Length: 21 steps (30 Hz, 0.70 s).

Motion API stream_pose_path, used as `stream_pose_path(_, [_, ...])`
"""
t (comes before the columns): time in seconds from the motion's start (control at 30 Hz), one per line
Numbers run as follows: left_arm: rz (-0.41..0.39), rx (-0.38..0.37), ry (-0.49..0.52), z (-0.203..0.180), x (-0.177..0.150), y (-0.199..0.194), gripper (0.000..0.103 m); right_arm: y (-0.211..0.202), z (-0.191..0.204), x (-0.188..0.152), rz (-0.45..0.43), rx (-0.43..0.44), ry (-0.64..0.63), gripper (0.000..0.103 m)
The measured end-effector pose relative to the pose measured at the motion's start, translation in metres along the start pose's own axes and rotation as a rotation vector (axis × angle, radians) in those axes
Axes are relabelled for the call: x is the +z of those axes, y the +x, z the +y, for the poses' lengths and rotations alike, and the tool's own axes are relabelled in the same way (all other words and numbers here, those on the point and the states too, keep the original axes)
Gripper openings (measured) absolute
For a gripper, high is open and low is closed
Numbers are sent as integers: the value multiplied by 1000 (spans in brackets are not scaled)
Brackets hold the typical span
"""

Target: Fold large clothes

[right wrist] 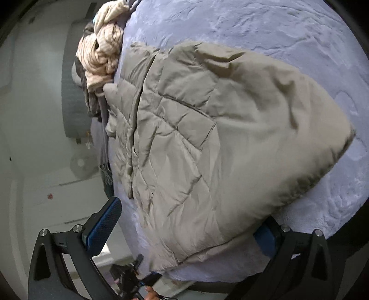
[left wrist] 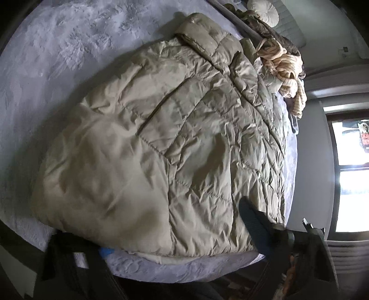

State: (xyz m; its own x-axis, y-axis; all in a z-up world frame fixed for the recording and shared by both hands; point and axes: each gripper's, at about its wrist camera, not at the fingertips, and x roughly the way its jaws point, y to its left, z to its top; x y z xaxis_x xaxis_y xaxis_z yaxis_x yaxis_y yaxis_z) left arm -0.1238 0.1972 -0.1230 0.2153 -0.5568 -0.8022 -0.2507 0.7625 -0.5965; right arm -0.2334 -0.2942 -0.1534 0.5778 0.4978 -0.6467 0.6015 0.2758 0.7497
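Observation:
A large beige quilted puffer jacket [left wrist: 161,138] lies spread on a pale grey fuzzy bed cover [left wrist: 57,46]. It also fills the right wrist view [right wrist: 219,143]. My left gripper [left wrist: 177,230] is open over the jacket's near hem; one blue-padded finger [left wrist: 256,228] lies on the fabric, the other is mostly hidden under the hem at lower left. My right gripper [right wrist: 184,226] is open wide around the jacket's near edge, with one blue pad [right wrist: 103,226] off the bed's side and the other partly hidden by the jacket's corner.
A pile of cream knit clothing [left wrist: 286,67] and dark garments sits at the bed's far edge, also in the right wrist view [right wrist: 101,55]. A round cushion [left wrist: 265,11] lies beyond. A bright window [left wrist: 350,180] is to the right. The bed's near edge [right wrist: 207,277] drops off below.

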Motion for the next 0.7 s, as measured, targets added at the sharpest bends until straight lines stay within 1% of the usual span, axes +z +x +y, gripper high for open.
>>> stream_pose_path(0.03, [1, 15, 6, 5, 3, 1, 49, 1, 2, 0, 4, -11, -4, 103])
stream_pose_path(0.07, [1, 34, 13, 7, 3, -1, 33, 0, 0, 2, 11, -20, -4, 103])
stream_pose_path(0.1, [5, 51, 28, 5, 6, -2, 12, 2, 1, 3, 14, -23, 4, 102])
stream_pose_path(0.13, [2, 52, 35, 7, 6, -4, 12, 1, 1, 3, 13, -24, 8, 100])
stream_pose_path(0.17, [-12, 44, 40, 6, 8, -9, 12, 1, 1, 4, 13, -31, 11, 95])
stream_pose_path(0.2, [-24, 40, 53, 4, 9, -15, 12, 0, 1, 6, 19, -46, 10, 81])
stream_pose_path(0.27, [-46, 57, 84, -2, 11, -23, 12, 2, 0, 12, 50, -104, 9, 24])
stream_pose_path(0.3, [-53, 62, 93, -4, 11, -27, 12, 5, -2, 16, 66, -138, 13, 14])
stream_pose_path(0.37, [-72, 62, 116, -15, 14, -35, 12, 4, -1, 22, 74, -155, 10, 10])
stream_pose_path(0.47, [-101, 79, 156, -33, 21, -44, 12, 1, 17, 28, 85, -149, -60, 9])
stream_pose_path(0.57, [-133, 81, 176, -52, 35, -55, 12, 2, 45, 36, 101, -160, -169, 9])
stream_pose_path(0.7, [-195, 94, 212, -85, 56, -70, 12, 0, 91, 56, 103, -136, -300, 8])
